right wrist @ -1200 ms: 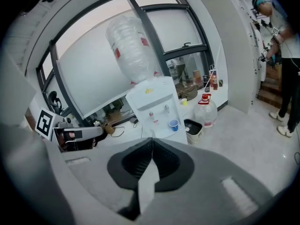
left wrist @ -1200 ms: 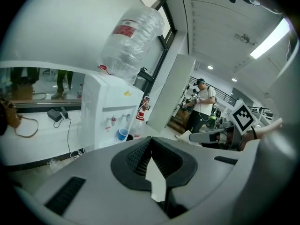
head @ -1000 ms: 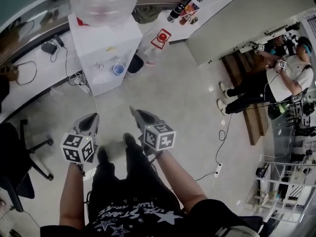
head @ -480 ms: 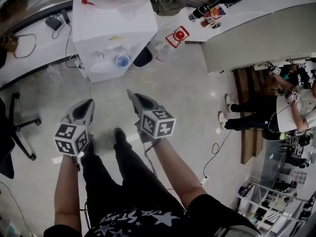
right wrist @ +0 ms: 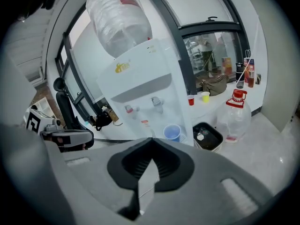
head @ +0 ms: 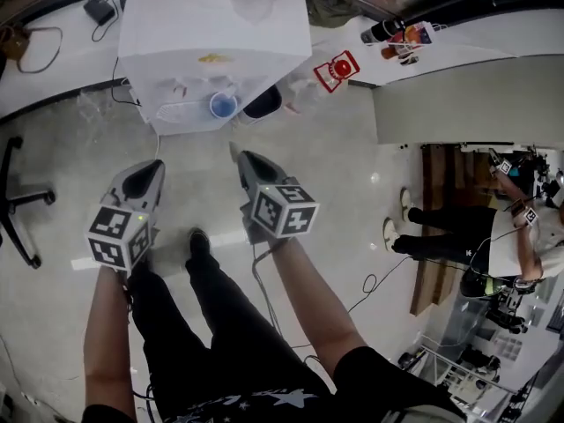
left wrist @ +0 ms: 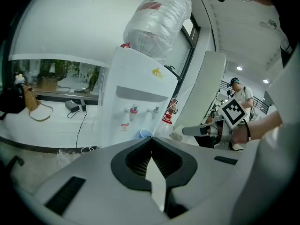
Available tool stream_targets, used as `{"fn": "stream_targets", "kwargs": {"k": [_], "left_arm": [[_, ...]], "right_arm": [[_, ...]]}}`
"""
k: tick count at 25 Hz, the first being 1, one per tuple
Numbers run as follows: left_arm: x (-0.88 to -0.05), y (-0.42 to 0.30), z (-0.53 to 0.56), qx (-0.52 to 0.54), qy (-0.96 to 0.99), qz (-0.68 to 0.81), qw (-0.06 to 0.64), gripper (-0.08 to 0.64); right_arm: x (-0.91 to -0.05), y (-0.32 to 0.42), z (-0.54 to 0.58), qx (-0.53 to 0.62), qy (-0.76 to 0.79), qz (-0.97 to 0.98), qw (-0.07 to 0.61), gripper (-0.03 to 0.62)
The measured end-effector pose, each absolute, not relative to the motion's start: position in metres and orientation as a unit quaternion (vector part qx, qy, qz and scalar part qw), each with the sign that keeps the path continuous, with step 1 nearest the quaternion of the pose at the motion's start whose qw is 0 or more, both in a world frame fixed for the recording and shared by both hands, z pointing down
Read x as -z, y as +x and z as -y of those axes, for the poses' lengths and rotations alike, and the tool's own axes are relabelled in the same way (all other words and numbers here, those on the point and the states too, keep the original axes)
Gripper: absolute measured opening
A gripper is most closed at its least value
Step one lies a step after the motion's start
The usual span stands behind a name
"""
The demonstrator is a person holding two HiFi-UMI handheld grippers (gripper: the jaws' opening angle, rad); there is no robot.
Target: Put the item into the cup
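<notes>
Left gripper [head: 155,164] and right gripper [head: 240,155], both empty, aimed at a water dispenser [head: 211,33].
Each gripper's jaws are pressed together on nothing. Ahead, well apart from both, a blue cup [head: 223,106] sits upright on the water dispenser's front ledge. No item to go in can be identified; probably one gripper should open and grasp it first, then approach the cup from above.
</notes>
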State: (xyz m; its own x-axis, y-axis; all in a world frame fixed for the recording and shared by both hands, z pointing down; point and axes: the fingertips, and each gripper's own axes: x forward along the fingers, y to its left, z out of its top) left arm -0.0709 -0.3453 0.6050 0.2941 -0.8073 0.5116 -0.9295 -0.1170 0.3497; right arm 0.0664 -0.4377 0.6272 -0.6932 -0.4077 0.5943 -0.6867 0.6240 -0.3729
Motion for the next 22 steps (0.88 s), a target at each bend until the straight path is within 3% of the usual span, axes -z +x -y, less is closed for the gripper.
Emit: {"fn": "stream_targets", "kwargs": {"k": [8, 22], "left_arm": [[-0.628, -0.092, 0.376, -0.082, 0.714, 0.617, 0.320, 0.005], [-0.671, -0.087, 0.395, -0.072, 0.703, 0.619, 0.343, 0.005]], "right_arm": [[-0.654, 0.049, 0.486, -0.333, 0.317, 0.866, 0.195, 0.002], [-0.706, 0.022, 0.544, -0.321, 0.317, 0.869, 0.203, 0.002]]}}
